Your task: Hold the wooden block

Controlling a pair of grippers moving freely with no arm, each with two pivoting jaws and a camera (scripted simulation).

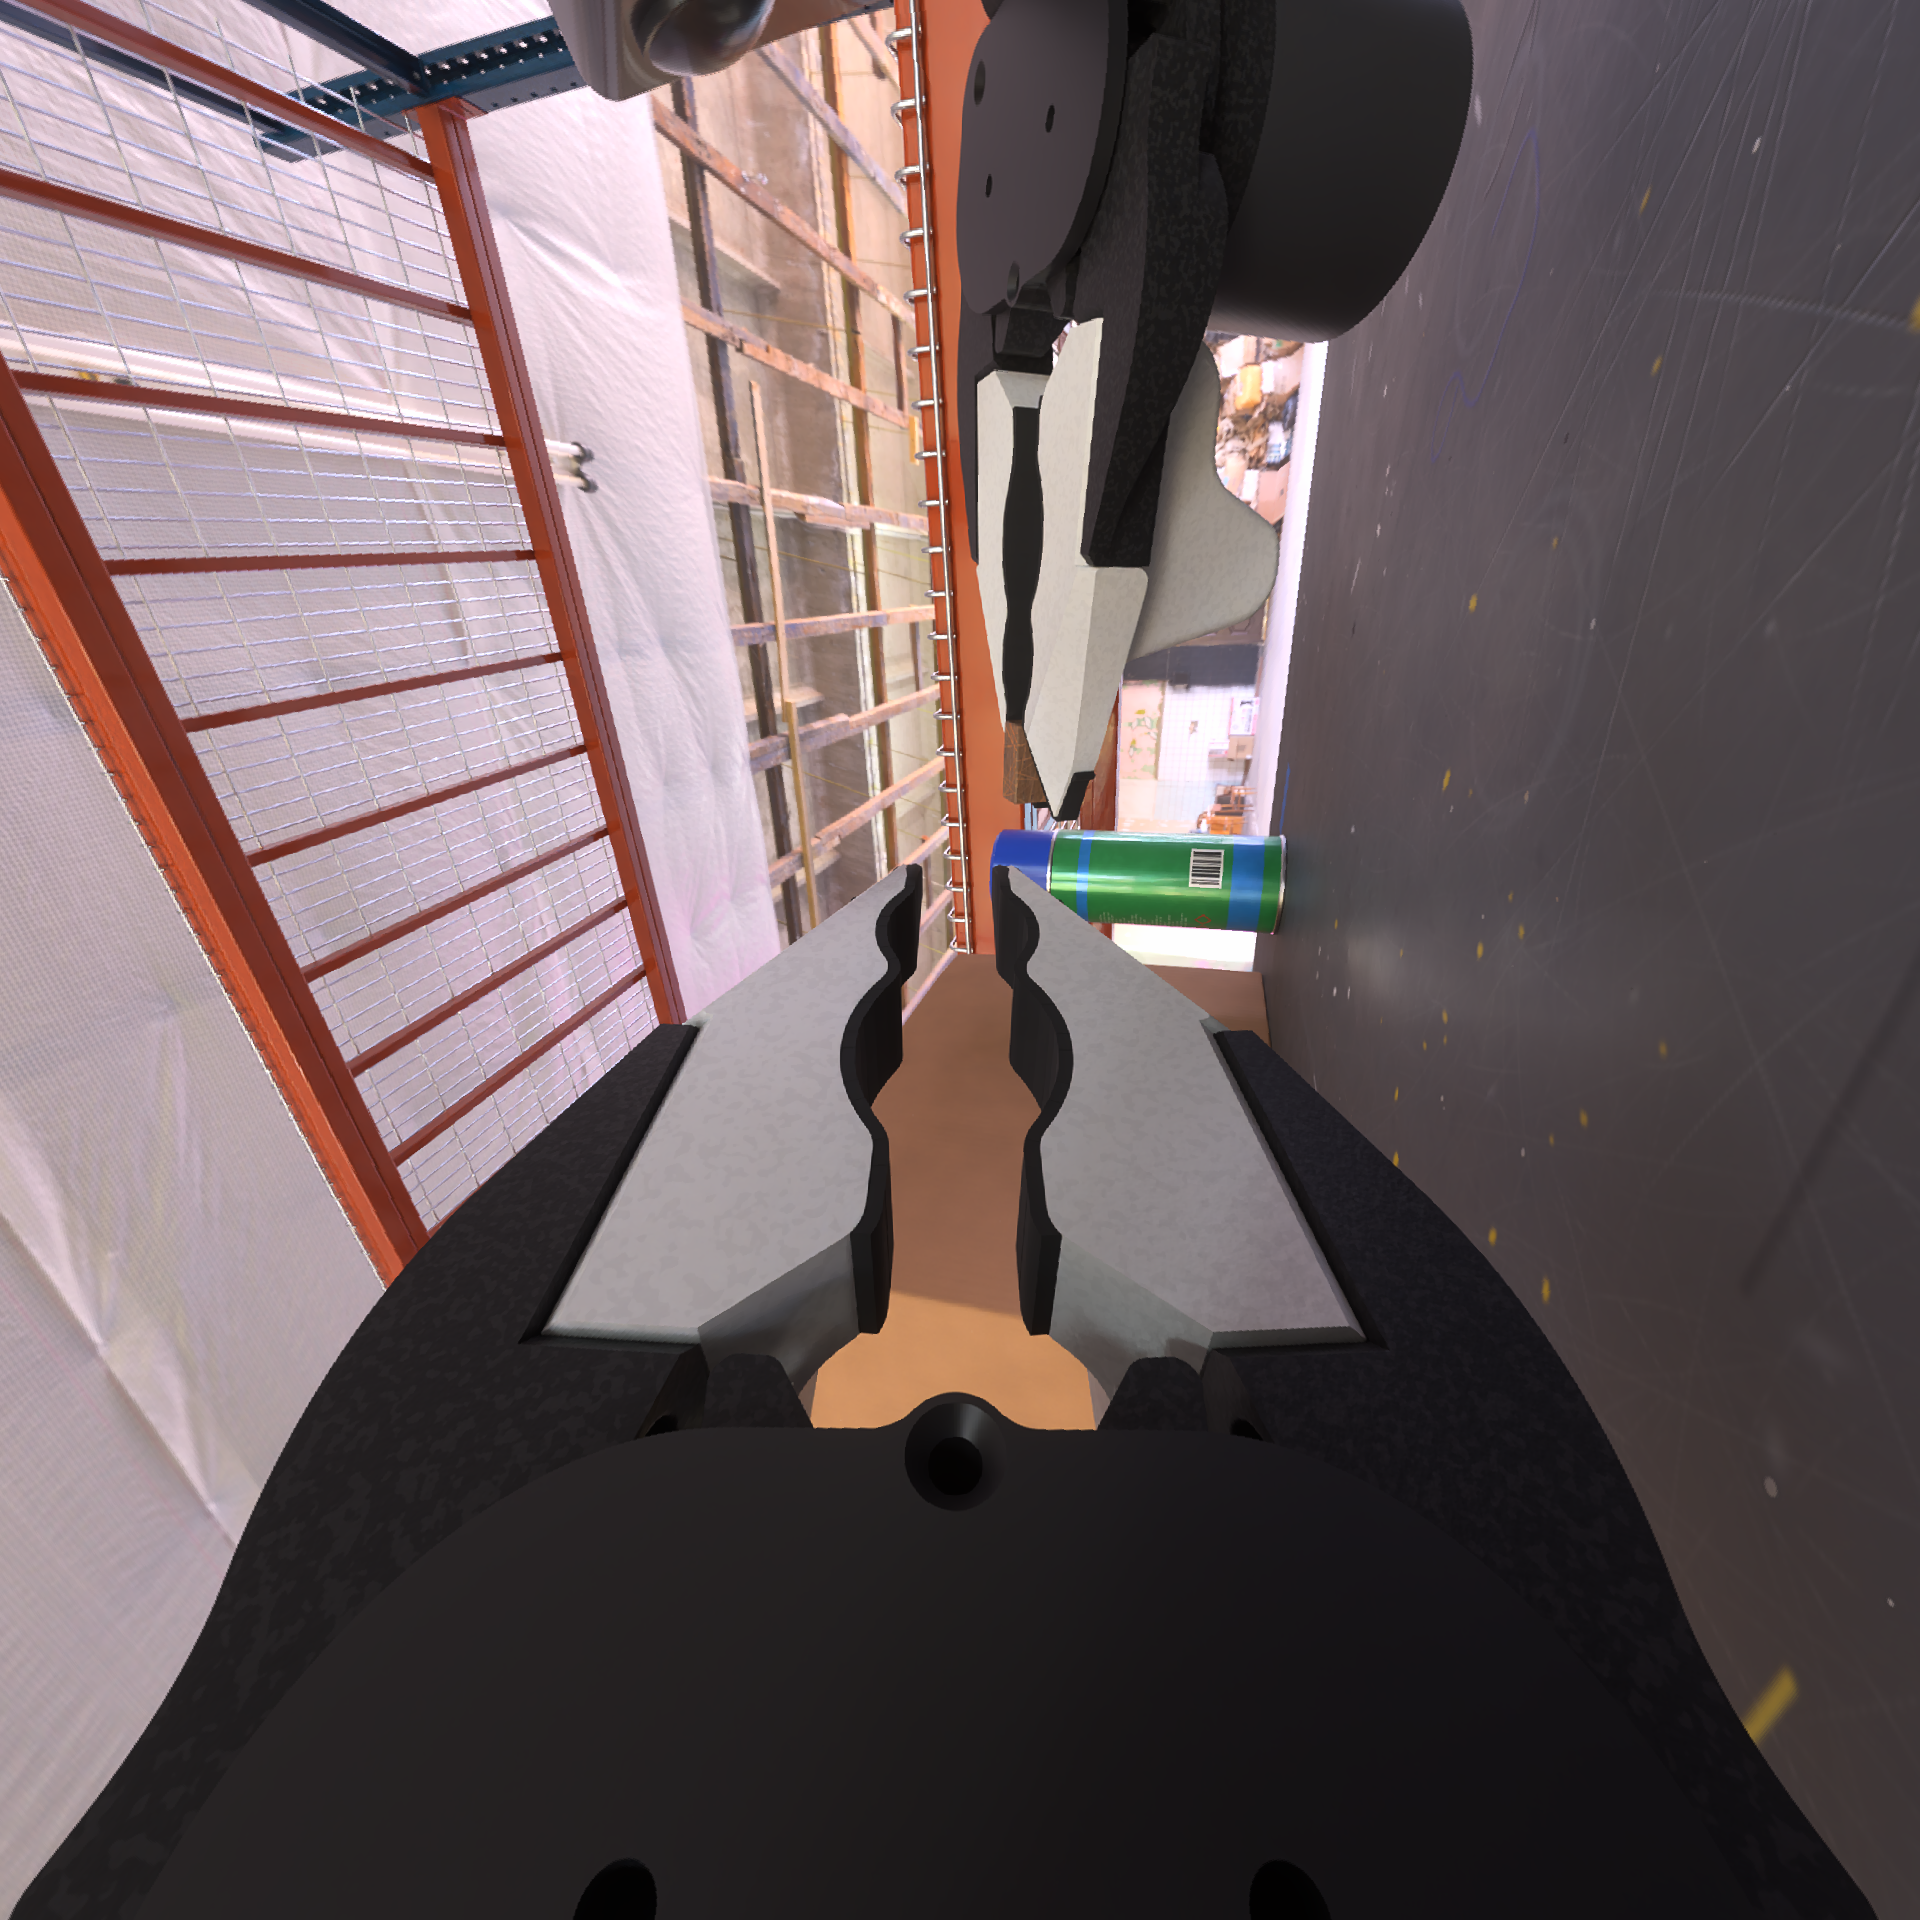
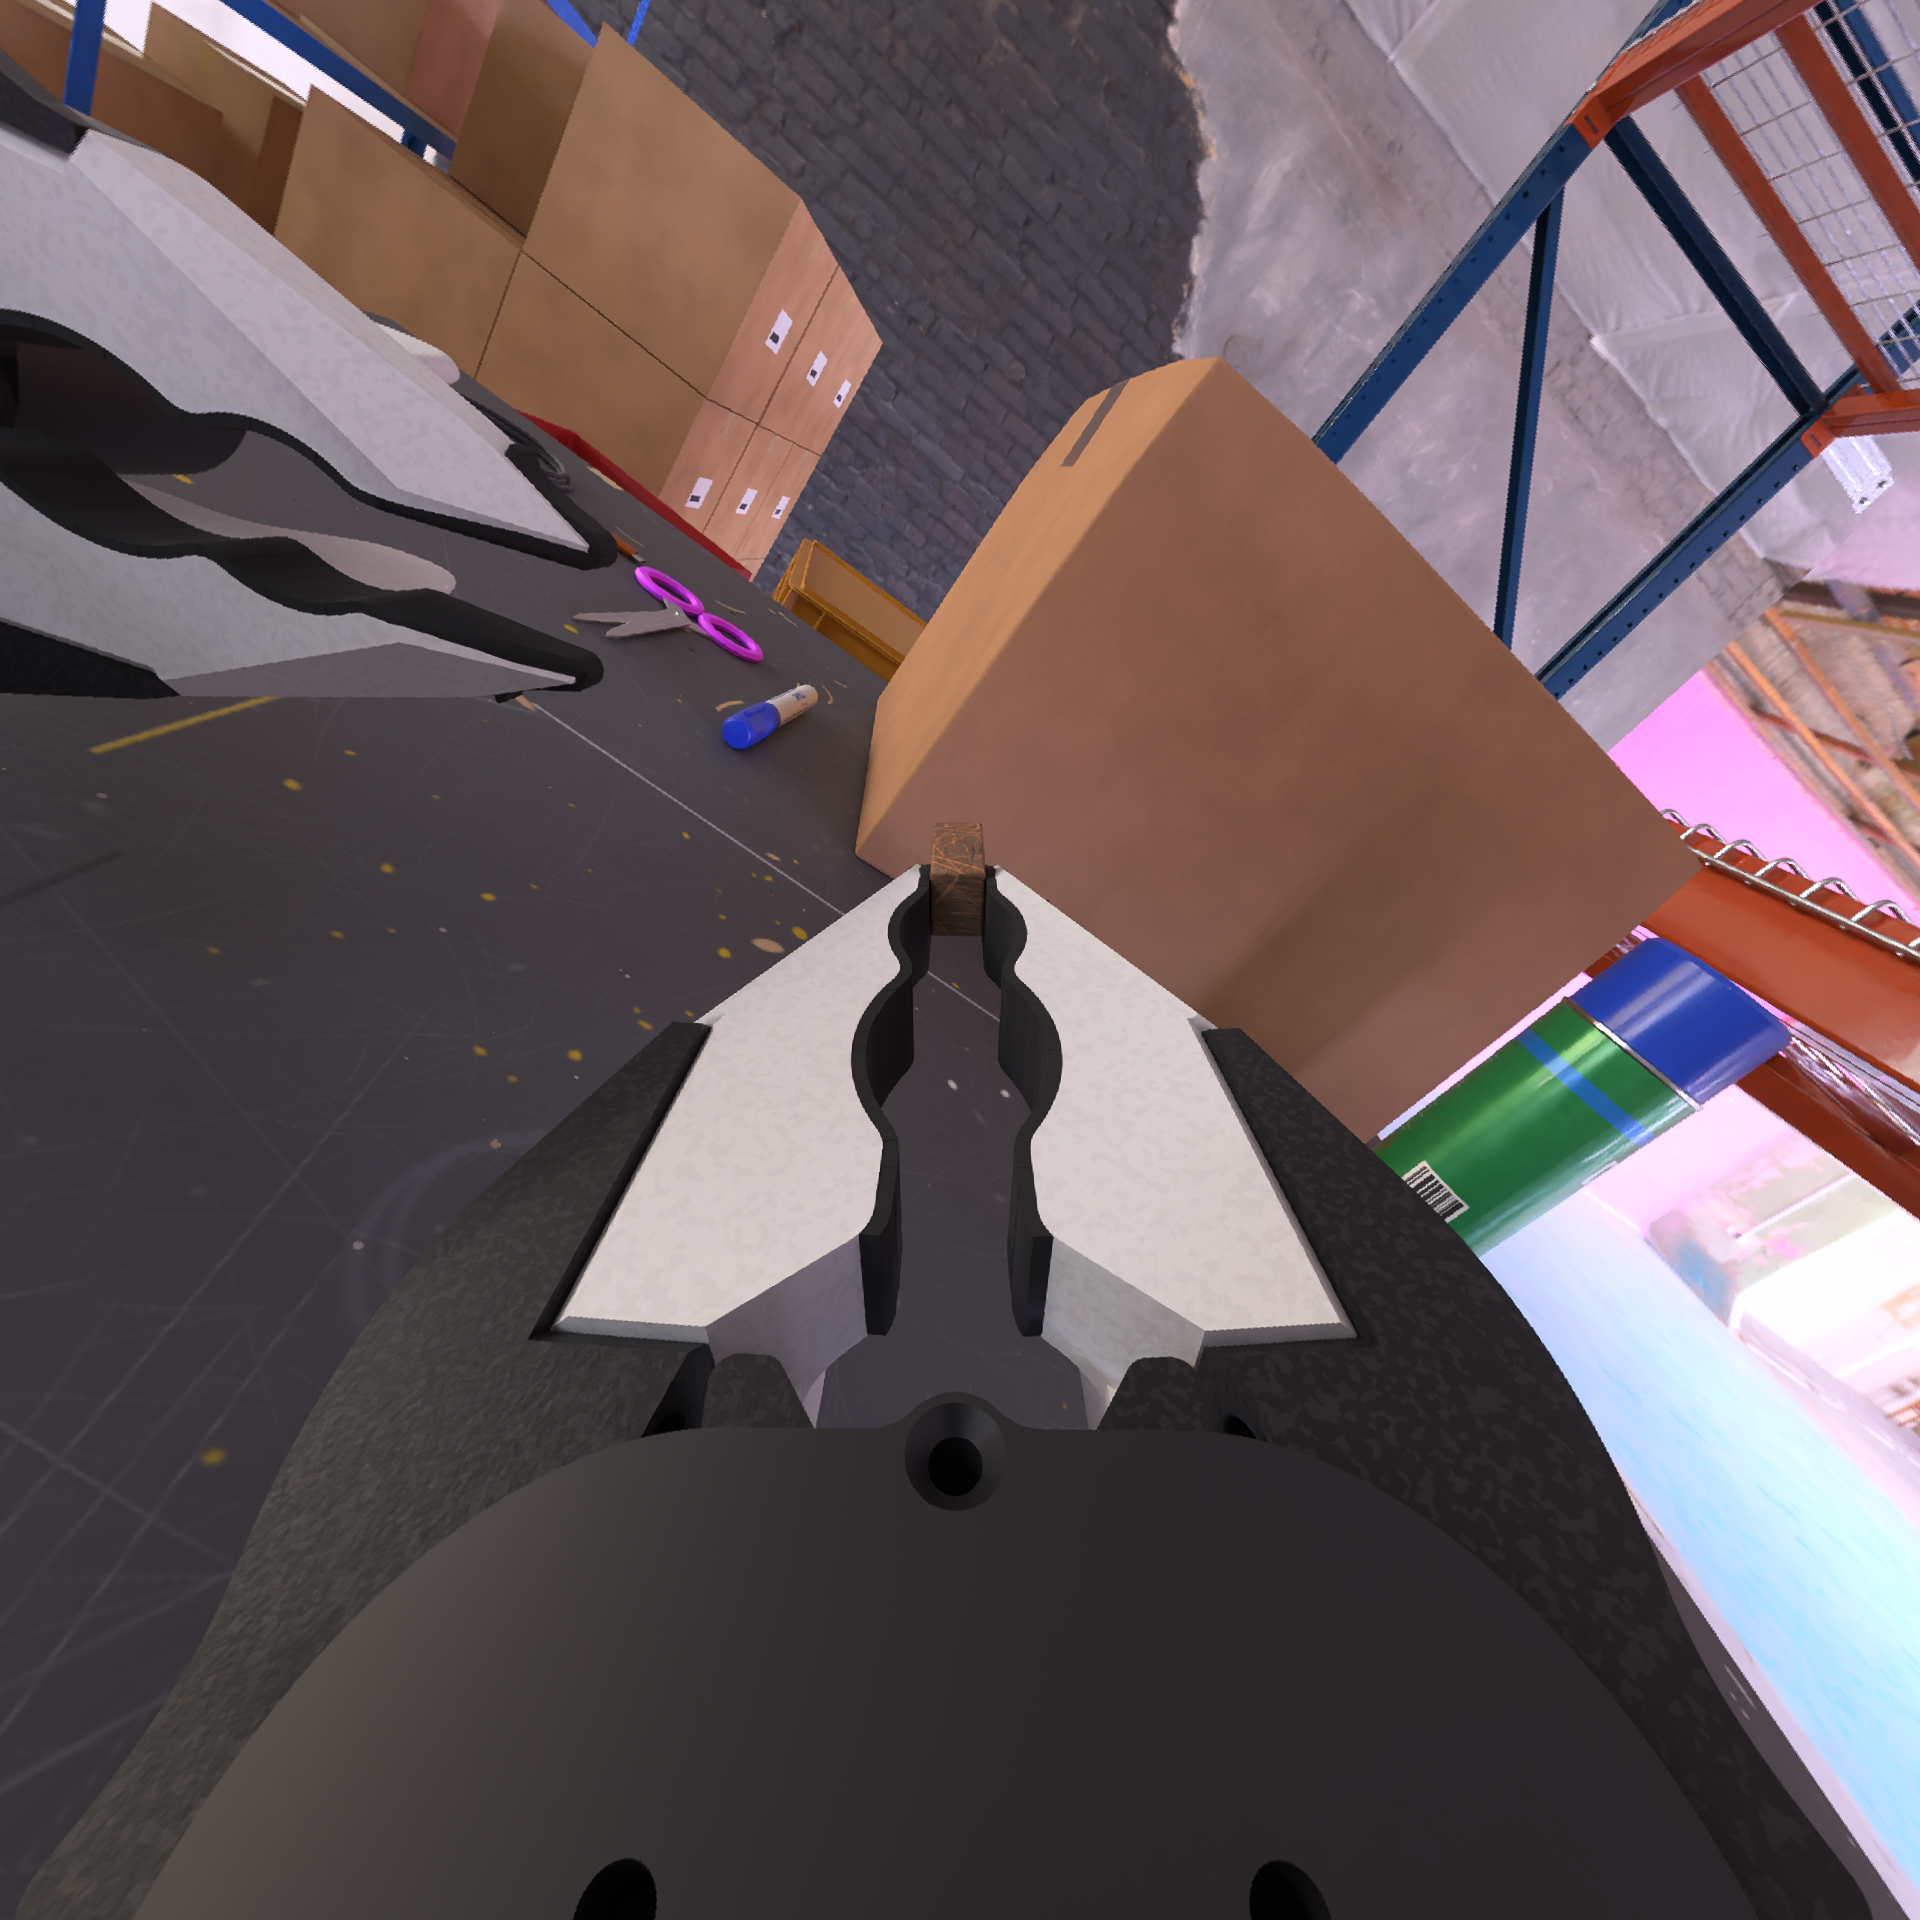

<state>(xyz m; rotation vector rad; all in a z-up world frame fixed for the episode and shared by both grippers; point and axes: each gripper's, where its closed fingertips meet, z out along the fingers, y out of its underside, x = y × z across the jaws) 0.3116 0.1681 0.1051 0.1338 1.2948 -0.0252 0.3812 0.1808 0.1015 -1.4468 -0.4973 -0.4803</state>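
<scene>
The small brown wooden block (image 2: 957, 883) is pinched between the fingertips of my right gripper (image 2: 956, 878), lifted above the dark table (image 2: 312, 987) in front of a cardboard box (image 2: 1247, 727). In the left wrist view, the right gripper (image 1: 1044, 784) hangs at the top middle with a corner of the block (image 1: 1023, 767) showing at its tips. My left gripper (image 1: 957, 883) holds nothing; its jaws stand a narrow gap apart. It points toward the box side (image 1: 951, 1091), below the right gripper. It also shows at the left of the right wrist view (image 2: 594, 613).
A green spray can with a blue cap (image 1: 1153, 878) stands on the table by the box and shows again in the right wrist view (image 2: 1558, 1101). Purple-handled scissors (image 2: 691, 613) and a blue-capped marker (image 2: 769, 715) lie farther off. Stacked cartons and orange-blue racking stand behind.
</scene>
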